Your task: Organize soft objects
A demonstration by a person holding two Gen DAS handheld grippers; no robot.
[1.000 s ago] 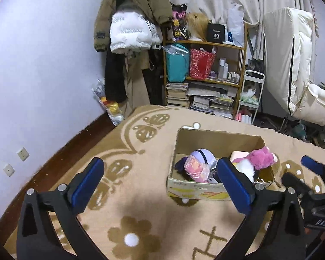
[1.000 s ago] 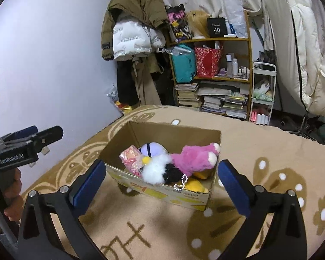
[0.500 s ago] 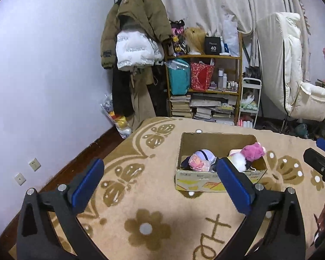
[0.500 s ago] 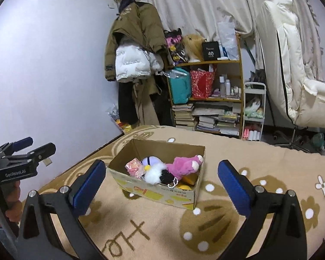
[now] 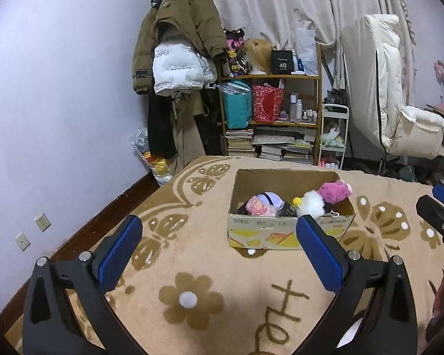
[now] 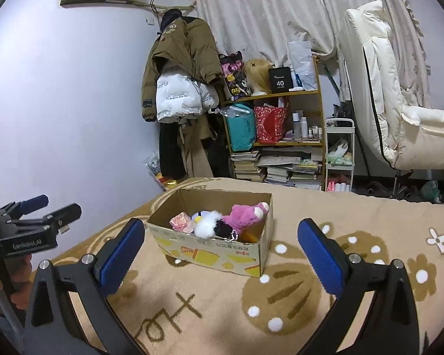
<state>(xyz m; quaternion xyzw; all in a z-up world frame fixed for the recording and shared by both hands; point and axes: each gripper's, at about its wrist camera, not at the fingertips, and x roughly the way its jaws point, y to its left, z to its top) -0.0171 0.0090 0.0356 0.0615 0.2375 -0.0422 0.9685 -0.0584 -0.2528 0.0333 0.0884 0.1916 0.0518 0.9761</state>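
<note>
Both grippers have drawn back and up from the cardboard box [image 5: 290, 210] since a second ago — it sat large and close between the fingers then, and now lies smaller and farther off on the patterned blanket [image 5: 192, 266] of the bed. The left gripper [image 5: 219, 254] hangs over the blanket with its two blue-padded fingers wide apart and nothing between them; the right gripper [image 6: 222, 254] is the same, fingers spread and empty.

The soft toys all lie inside the box, none loose on the blanket that I can see. Counting what shows: one pink plush [image 6: 245, 213] resting against the right wall, one white fluffy toy [image 6: 207, 226] with a yellow bit beside it, one black fuzzy piece [image 6: 223, 227] with a bead chain, one lavender round toy [image 5: 269, 199], and one pink crinkly packet [image 6: 180, 222] — five on top, with something orange or yellow part-hidden below, so the true count may be higher. One box, two grippers.

By the look of it the gathering is finished or nearly so. To close the step well, I would keep both grippers high and clear of the box rim and check the blanket around the box for strays. The pink plush rides above the wall, and a gentle push down would seat it.
</note>
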